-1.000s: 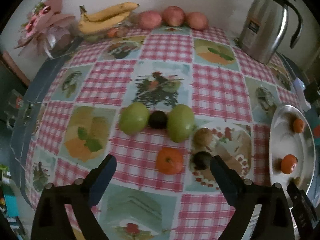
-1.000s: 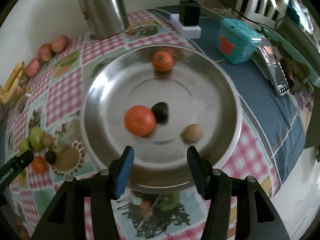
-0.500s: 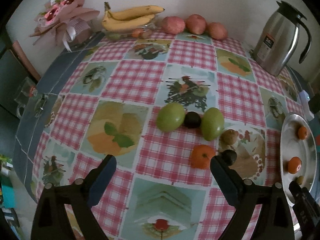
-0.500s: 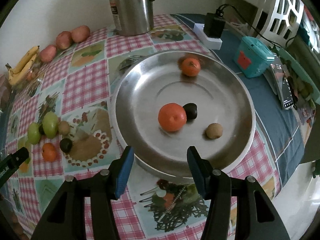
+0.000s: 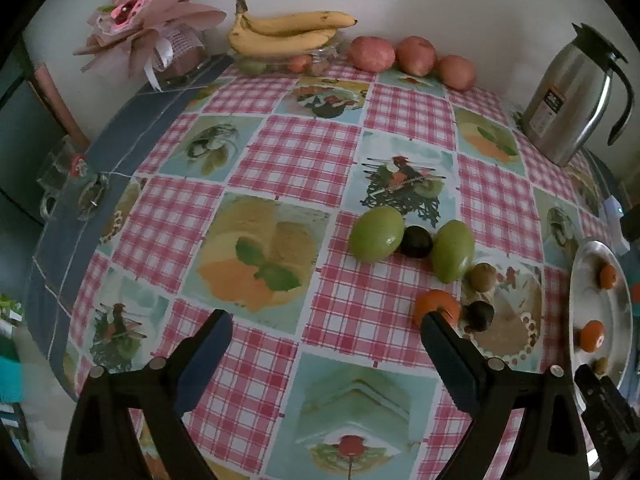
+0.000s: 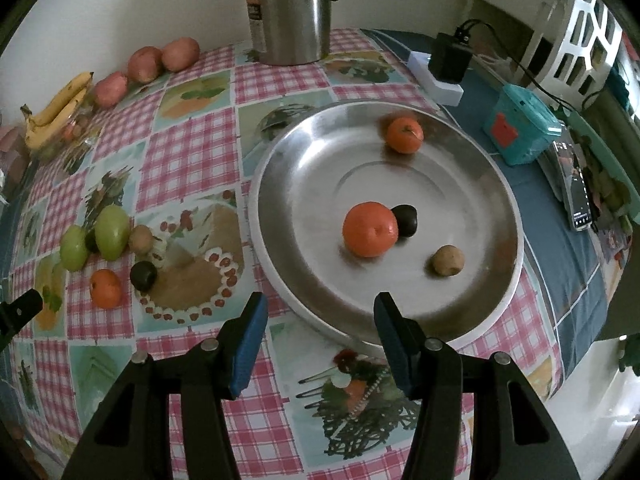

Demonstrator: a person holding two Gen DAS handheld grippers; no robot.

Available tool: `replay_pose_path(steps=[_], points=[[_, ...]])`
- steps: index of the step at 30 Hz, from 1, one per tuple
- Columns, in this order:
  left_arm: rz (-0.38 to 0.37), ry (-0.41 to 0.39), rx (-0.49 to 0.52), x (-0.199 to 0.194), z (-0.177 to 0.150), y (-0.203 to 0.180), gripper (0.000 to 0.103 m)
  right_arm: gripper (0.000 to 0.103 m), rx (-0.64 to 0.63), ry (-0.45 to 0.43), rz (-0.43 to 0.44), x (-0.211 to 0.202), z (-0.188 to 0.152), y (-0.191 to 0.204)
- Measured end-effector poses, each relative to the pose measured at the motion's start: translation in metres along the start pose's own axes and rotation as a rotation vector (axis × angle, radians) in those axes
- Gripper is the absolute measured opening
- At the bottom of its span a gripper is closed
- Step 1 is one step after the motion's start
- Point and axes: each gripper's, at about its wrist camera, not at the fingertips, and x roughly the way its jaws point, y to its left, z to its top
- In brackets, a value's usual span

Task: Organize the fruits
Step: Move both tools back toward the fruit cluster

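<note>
A steel plate [image 6: 304, 168] holds two oranges [image 6: 370, 229], a dark fruit [image 6: 406, 220] and a kiwi [image 6: 448, 260]; its rim also shows in the left wrist view [image 5: 576, 280]. On the cloth lie two green fruits [image 5: 376, 233], a dark fruit between them [image 5: 416, 242], a kiwi [image 5: 483, 276], an orange [image 5: 436, 306] and another dark fruit [image 5: 478, 315]. My left gripper [image 5: 326, 344] is open and empty above the cloth, left of this group. My right gripper [image 6: 320, 320] is open and empty at the plate's near rim.
A steel jug [image 5: 568, 100] stands at the back. Bananas [image 5: 288, 32] and three red apples [image 5: 412, 56] line the wall, with a pink bouquet [image 5: 152, 28] to their left. A teal box [image 6: 520, 124], a charger [image 6: 448, 64] and a phone [image 6: 576, 188] lie beyond the plate.
Both grippers have pulled back and risen, so more of the table shows. The left view has shifted left of the loose fruits. The fruits and plate have stayed put.
</note>
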Motion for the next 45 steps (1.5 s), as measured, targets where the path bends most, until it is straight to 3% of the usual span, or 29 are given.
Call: replay_pose_path(steps=[6,16,18,19,20,23,26,45], points=[[0.004,-0.001,0.018,0.000,0.000,-0.005,0.103,0.056,-0.004,0.009,0.001,0.002,-0.001,0.001],[0.008,0.000,0.020,0.001,0.000,-0.005,0.103,0.056,-0.016,0.015,0.009,0.004,0.000,0.003],[0.006,0.000,0.025,0.002,0.000,-0.006,0.103,0.067,-0.018,0.012,0.013,0.004,0.000,0.003],[0.005,0.001,0.030,0.002,0.000,-0.007,0.103,0.080,-0.019,0.009,0.015,0.003,0.000,0.004],[0.005,0.001,0.035,0.003,0.000,-0.008,0.103,0.086,-0.026,-0.002,0.019,0.002,0.000,0.004],[0.007,-0.008,0.047,0.001,0.000,-0.010,0.103,0.087,-0.044,-0.029,0.023,-0.001,0.001,0.007],[0.007,-0.018,0.050,0.001,0.000,-0.011,0.103,0.101,-0.057,-0.033,0.030,-0.001,0.001,0.009],[0.005,-0.021,0.063,0.007,0.011,-0.010,0.103,0.101,-0.082,-0.058,0.083,-0.008,0.008,0.023]])
